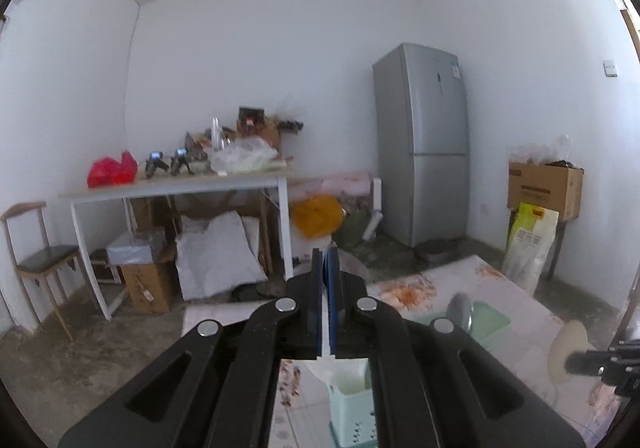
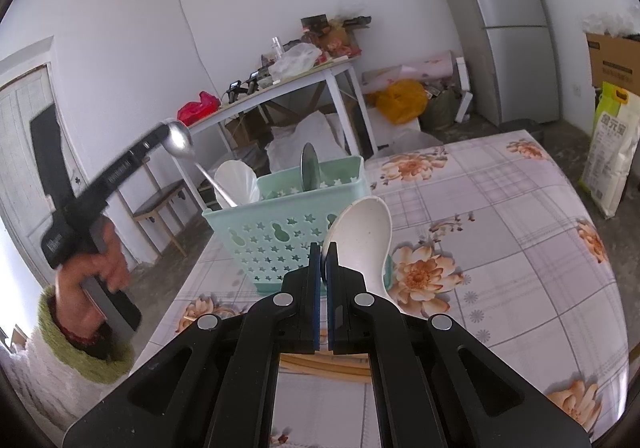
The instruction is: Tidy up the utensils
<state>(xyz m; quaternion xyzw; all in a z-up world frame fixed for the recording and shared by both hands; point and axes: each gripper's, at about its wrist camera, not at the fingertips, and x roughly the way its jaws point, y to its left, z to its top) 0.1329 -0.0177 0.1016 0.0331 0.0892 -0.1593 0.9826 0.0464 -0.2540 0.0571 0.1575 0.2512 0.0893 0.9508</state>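
A pale green utensil basket stands on the flowered tablecloth. In it are a white spoon and a round metal utensil. My right gripper is shut on a second white spoon, whose bowl points up just in front of the basket. My left gripper, held by a hand, is shut on a metal spoon above the basket's left corner, its handle slanting down into the basket. In the left wrist view the left gripper is shut above the basket.
Beyond the table edge are a chair, a white side table piled with bags, boxes on the floor, a grey fridge, a cardboard box and a rice sack.
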